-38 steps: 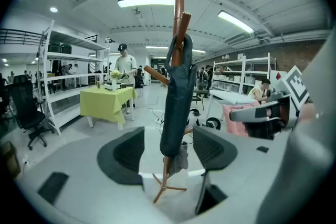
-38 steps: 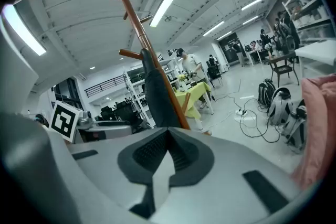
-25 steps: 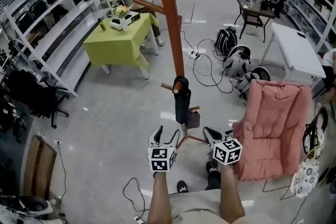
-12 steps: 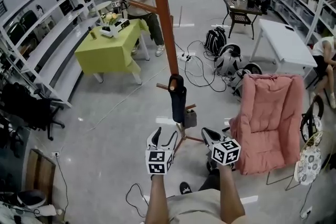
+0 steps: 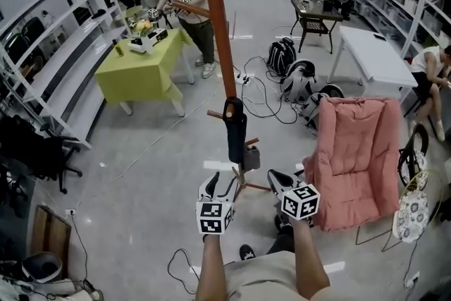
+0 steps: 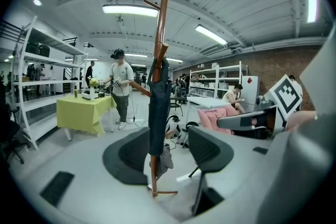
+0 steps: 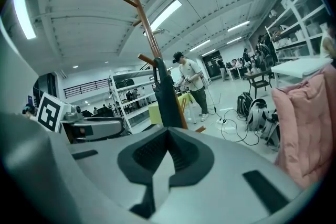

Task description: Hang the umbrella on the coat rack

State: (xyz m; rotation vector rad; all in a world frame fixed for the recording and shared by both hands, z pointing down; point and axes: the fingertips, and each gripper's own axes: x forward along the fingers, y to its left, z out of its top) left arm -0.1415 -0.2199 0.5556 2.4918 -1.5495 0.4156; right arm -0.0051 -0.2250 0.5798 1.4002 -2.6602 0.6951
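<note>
- The coat rack [image 5: 220, 32] stands straight ahead of you, its brown pole rising out of the top of the head view.
- The pink chair [image 5: 352, 151] sits to the right of the coat rack.
- The dark umbrella [image 5: 235, 134] hangs folded from a low peg on the coat rack, close against the pole.
- Your left gripper [image 5: 221, 184] points at the coat rack's base. Its 2 jaws are spread, have just been closing, and grip nothing.
- Your right gripper [image 5: 275, 175] is beside it, jaws pressed together on nothing.
</note>
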